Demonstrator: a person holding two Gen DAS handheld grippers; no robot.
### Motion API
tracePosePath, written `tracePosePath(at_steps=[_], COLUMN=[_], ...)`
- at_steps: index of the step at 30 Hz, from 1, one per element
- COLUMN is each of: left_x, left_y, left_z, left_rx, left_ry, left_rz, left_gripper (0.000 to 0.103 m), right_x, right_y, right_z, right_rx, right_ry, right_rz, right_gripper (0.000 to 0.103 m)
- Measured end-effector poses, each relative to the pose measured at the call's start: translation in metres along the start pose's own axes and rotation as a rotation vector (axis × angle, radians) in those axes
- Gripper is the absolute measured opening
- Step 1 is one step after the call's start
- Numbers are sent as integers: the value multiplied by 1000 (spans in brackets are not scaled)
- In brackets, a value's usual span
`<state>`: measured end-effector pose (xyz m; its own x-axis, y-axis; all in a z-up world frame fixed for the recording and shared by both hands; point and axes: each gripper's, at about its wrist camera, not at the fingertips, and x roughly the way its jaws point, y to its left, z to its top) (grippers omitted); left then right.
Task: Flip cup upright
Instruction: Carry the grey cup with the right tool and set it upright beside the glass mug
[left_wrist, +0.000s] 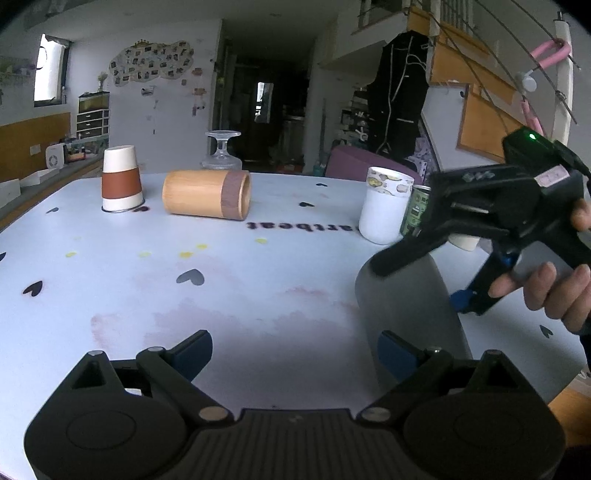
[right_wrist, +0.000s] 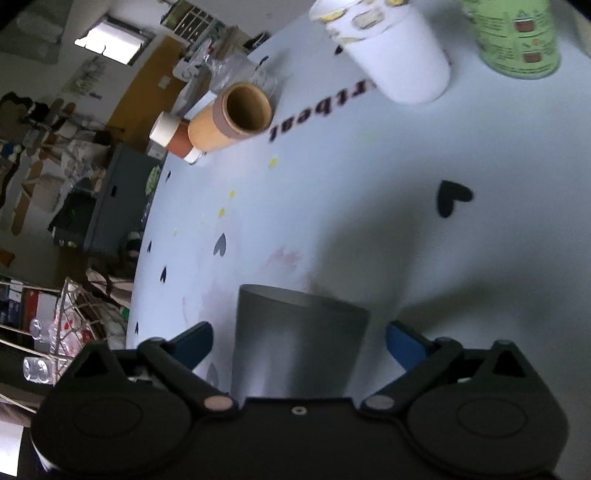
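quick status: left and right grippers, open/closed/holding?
Left gripper: open, holding nothing.
Right gripper: open, fingers either side of the grey cup, not closed on it.

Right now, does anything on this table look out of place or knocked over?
Yes. The bamboo cup lies on its side; the orange-banded cup and glass goblet stand upside down. No spill visible.

Matt grey cup (right_wrist: 299, 339), wooden cup (left_wrist: 207, 194), smooth glossy table (left_wrist: 258, 280)
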<state>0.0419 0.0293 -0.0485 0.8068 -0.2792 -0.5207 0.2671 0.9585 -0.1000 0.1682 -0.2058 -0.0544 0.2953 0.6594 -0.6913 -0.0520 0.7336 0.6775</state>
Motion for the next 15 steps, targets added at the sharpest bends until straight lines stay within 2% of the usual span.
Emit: tracePosePath(at_steps=[1, 2, 5, 10, 15], left_x=[-1, -1, -3, -5, -3], left_y=[-1, -1, 0, 0, -4], left_z=[0, 0, -2, -1, -1], left_rx=[0, 1, 0, -2, 1], left_ry=[-2, -5, -12, -16, -19], left_rz=[-1, -2, -1, 0, -15], left_gripper=[96, 96, 96, 96, 96], right_x=[1, 0, -9, -54, -99], right_y=[3, 5, 9, 15, -5], right_z=[-1, -1, -8, -25, -28], right_rx=[-14, -28, -87, -277, -353], right_ry=[5, 1, -53, -279, -501], right_rz=[-10, -19, -44, -190, -400], right_gripper=[86, 77, 77, 77, 77])
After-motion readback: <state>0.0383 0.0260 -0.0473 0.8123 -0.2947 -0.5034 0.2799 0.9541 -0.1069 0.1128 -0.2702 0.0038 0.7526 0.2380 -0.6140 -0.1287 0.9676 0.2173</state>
